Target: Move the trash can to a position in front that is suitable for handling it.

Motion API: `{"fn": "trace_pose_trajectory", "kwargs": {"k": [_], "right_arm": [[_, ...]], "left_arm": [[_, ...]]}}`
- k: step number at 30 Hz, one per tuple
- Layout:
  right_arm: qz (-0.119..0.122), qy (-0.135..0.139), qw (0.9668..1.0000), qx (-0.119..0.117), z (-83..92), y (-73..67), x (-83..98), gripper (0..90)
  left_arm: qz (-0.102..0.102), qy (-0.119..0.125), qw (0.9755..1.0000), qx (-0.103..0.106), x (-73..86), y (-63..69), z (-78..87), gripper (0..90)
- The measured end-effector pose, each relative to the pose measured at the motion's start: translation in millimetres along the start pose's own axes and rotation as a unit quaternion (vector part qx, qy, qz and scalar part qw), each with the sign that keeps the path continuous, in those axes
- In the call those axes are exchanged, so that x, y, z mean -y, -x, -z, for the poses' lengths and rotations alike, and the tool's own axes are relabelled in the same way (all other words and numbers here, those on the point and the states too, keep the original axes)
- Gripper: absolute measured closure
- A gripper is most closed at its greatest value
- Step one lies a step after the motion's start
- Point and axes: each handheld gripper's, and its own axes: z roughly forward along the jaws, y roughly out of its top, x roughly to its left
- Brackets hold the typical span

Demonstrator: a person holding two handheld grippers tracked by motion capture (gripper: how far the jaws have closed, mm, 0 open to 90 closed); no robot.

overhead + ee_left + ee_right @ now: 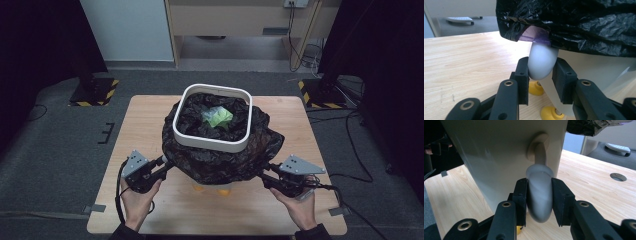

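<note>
A pale bin with a white square rim stands mid-table, lined with a black plastic bag that drapes over its sides. Something green and crumpled lies inside. My left gripper is at the bin's left side. In the left gripper view its pads are shut on a rounded white handle just under the bag's edge. My right gripper is at the bin's right side, jaws shut on the matching handle that juts from the bin wall. Yellow feet show under the bin.
The wooden table has bare room left, right and in front of the bin, and a round hole in its top. Stand bases with yellow-black stripes sit on the floor behind. Cables trail at the right.
</note>
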Motion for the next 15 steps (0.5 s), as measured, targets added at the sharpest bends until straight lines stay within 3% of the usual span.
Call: {"fn": "trace_pose_trajectory", "kwargs": {"k": [8, 15], "right_arm": [[0.001, -0.008, 0.9999, 0.006, 13.2, -3.0, 2.7, 67.4], [0.002, -0.007, 0.9999, 0.010, 13.2, -1.8, 3.6, 67.1]], "left_arm": [[0.001, -0.005, 1.0000, 0.007, -0.4, 8.3, -0.6, 66.7], [-0.012, 0.004, 0.9999, 0.008, 1.8, 5.5, -1.9, 66.1]]}}
